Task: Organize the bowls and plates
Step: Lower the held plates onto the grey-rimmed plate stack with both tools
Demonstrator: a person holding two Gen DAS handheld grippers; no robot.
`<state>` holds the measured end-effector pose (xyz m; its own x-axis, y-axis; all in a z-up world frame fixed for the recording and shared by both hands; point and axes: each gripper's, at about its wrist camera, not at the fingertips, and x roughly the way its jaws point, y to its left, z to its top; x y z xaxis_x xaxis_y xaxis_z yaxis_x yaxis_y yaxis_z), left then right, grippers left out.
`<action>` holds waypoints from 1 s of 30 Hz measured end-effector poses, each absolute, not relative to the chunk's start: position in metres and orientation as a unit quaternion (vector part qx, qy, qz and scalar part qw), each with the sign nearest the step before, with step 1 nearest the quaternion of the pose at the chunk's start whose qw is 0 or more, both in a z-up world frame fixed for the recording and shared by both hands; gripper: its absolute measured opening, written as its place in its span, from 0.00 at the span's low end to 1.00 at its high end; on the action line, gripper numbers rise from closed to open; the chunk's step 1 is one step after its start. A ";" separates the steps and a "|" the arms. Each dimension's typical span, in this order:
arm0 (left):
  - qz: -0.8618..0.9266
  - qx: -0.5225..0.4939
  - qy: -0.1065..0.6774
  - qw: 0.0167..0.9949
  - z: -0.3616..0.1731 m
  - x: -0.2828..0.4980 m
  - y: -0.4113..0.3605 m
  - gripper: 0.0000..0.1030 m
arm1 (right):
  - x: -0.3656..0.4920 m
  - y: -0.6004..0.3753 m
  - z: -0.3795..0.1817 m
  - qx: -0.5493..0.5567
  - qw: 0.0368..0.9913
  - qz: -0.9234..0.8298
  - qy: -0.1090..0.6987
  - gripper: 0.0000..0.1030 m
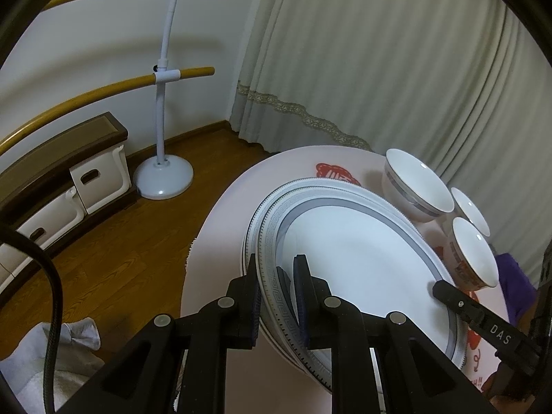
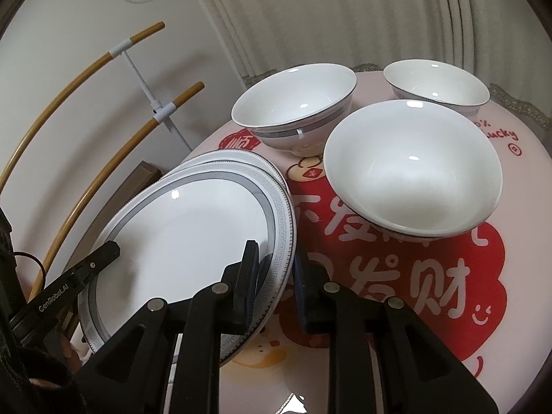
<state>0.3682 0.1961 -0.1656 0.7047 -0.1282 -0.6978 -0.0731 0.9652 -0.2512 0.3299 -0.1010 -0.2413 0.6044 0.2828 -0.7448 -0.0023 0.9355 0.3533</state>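
I count two plates, stacked one on the other, and three bowls, all on the round table (image 2: 517,186) with its red-and-pink printed cover. Taking the top plate (image 2: 193,227) as my landmark: the lower plate (image 2: 220,159) lies right beneath it, its patterned rim peeking out along the far edge. To the left of the plate my left gripper (image 1: 276,269) straddles the near-left rim, fingers (image 1: 303,293) narrowed to a small gap, one inside the rim and one outside, pinching the plate edge. At the plate's right edge my right gripper (image 2: 274,262) does the same, fingers (image 2: 246,269) nearly together around the rim, clasping it. Beyond the plate, to its upper right, stands the first bowl (image 2: 296,103), with a grey band around its outside. Further right of the plate sits the nearest bowl (image 2: 410,169), plain white inside, and behind that, farthest from the plate, the third bowl (image 2: 436,82). The bowls stand close but apart from the plates.
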 end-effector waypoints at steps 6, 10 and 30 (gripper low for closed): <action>-0.013 -0.134 0.383 0.914 -0.164 0.367 0.200 0.13 | 0.322 -0.100 -0.241 0.168 0.880 0.075 0.438 0.21; -0.013 -0.134 0.383 0.914 -0.165 0.366 0.200 0.13 | 0.316 -0.100 -0.238 0.180 0.877 0.069 0.439 0.21; -0.009 -0.141 0.387 0.911 -0.160 0.362 0.200 0.13 | 0.308 -0.090 -0.231 0.160 0.877 0.045 0.450 0.23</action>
<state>0.3625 0.1999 -0.1598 0.7000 -0.1265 -0.7029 -0.0924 0.9599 -0.2648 0.3077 -0.0905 -0.2308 0.5905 0.2223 -0.7758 0.0661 0.9448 0.3210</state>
